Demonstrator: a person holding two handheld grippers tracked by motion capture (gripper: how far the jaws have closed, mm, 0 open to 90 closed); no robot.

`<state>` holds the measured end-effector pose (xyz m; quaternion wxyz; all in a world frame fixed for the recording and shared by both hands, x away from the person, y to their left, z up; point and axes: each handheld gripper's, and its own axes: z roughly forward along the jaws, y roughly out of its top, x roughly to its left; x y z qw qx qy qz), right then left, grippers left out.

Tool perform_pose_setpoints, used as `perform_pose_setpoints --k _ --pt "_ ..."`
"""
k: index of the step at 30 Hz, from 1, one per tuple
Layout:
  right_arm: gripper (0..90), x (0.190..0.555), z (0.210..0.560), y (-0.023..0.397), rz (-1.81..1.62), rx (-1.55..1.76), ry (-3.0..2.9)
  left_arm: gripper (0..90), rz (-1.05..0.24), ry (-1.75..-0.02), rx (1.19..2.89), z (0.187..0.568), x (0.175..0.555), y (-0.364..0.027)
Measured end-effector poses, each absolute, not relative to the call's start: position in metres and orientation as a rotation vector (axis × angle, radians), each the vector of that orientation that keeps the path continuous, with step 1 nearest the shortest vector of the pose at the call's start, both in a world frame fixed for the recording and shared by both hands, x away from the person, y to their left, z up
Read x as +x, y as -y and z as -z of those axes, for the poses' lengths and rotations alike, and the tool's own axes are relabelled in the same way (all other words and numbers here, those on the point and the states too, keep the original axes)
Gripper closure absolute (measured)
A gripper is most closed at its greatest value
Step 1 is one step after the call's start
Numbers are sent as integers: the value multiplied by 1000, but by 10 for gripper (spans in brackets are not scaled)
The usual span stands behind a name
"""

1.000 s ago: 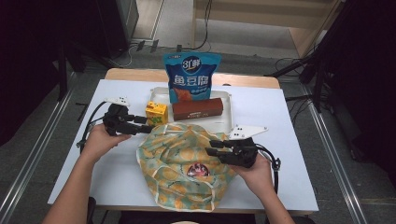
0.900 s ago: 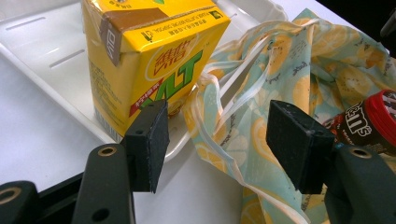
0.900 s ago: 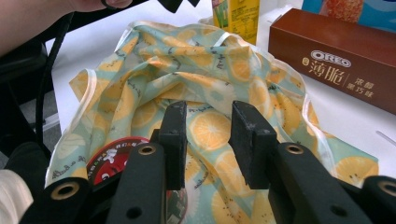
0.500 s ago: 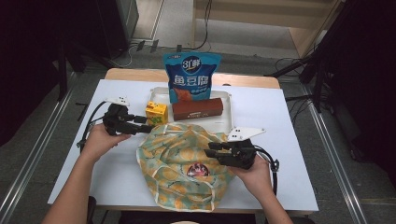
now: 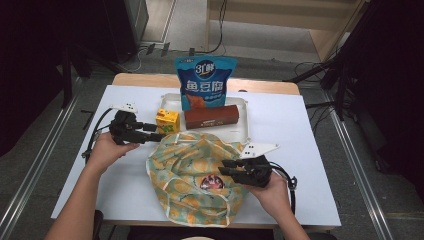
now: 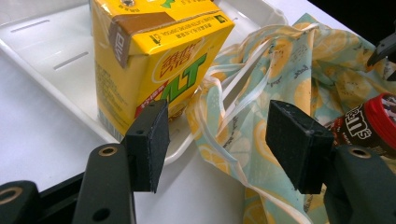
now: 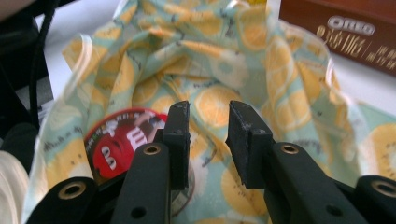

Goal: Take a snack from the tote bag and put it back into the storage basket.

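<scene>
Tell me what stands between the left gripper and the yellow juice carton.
Nothing visible does. The left gripper is open right in front of the yellow juice carton, which stands on the white tray; the lemon-print bag lies off to the side.

White table, tray, lemon-print bag

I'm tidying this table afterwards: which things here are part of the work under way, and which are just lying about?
In the work:
- fruit-print bag
- red M&M's tub inside it
- yellow drink carton, at the left gripper
- right gripper, over the bag

Lying about:
- white tray
- blue snack pouch
- brown Oreo box
</scene>
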<state>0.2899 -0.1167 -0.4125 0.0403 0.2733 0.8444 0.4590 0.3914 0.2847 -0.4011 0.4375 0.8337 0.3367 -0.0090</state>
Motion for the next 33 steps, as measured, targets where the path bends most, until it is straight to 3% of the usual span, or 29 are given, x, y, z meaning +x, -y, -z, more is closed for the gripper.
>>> perform_pose_setpoints --k 4,8,11,15,28,33 --pt "726 286 418 116 -1379 829 -2613 403 16 -841 2077 401 392 -285" --pt "838 281 419 114 -1359 796 -2648 408 12 -842 2073 401 392 -285" --pt "840 277 418 113 -1361 797 -2640 409 13 -843 2072 401 392 -285" --pt "706 278 418 116 -1395 815 -2637 409 13 -844 2075 402 393 -285" --pt "479 263 418 104 -1389 681 -2698 409 14 -845 2073 402 393 -285" --pt "334 260 420 97 -1362 648 -2736 410 13 -848 2071 402 393 -286"
